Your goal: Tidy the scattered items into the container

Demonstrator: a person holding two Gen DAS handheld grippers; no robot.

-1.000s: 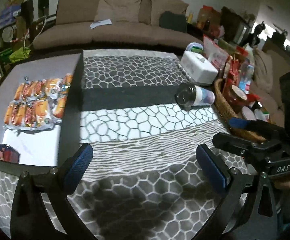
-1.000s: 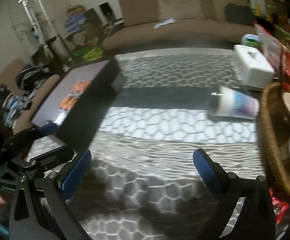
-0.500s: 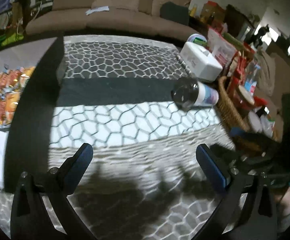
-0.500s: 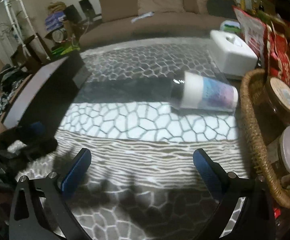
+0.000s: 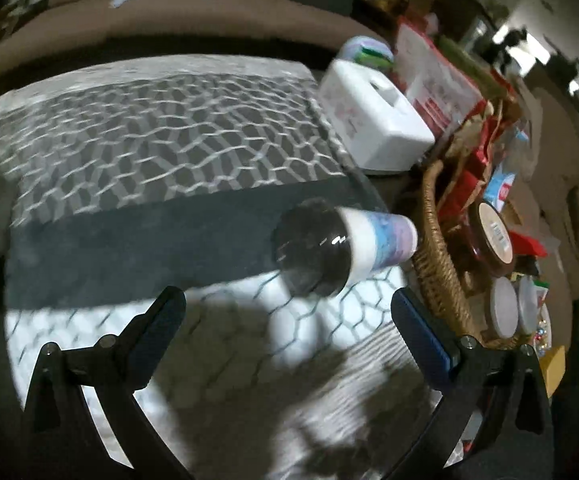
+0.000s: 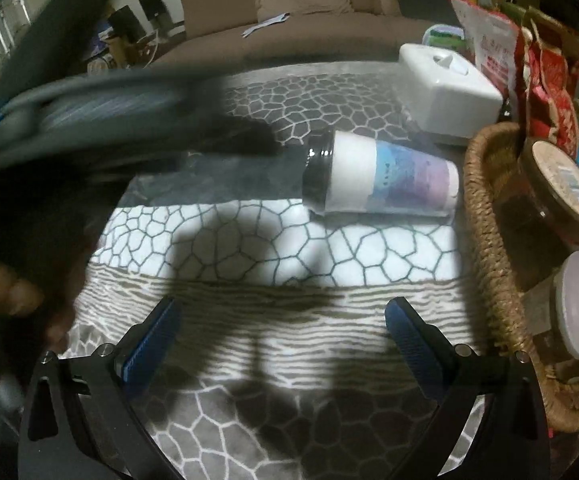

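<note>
A paper cup with a black lid [image 5: 345,250] lies on its side on the glass table, its base toward a wicker basket [image 5: 435,264]. It also shows in the right wrist view [image 6: 381,178], left of the basket [image 6: 489,240]. My left gripper [image 5: 289,316] is open and empty, its fingers just in front of the cup's lid. It appears blurred at the left of the right wrist view [image 6: 101,120]. My right gripper [image 6: 283,330] is open and empty, nearer than the cup.
The basket holds jars [image 6: 561,188] and red snack packets [image 6: 549,80]. A white tissue box [image 5: 373,120] stands behind the cup. A brown sofa [image 6: 309,12] lies beyond the table. A patterned rug shows through the glass.
Both grippers have moved forward and right toward the cup and basket. The left gripper has swung in close to the cup's lid and now crosses the right wrist view.
</note>
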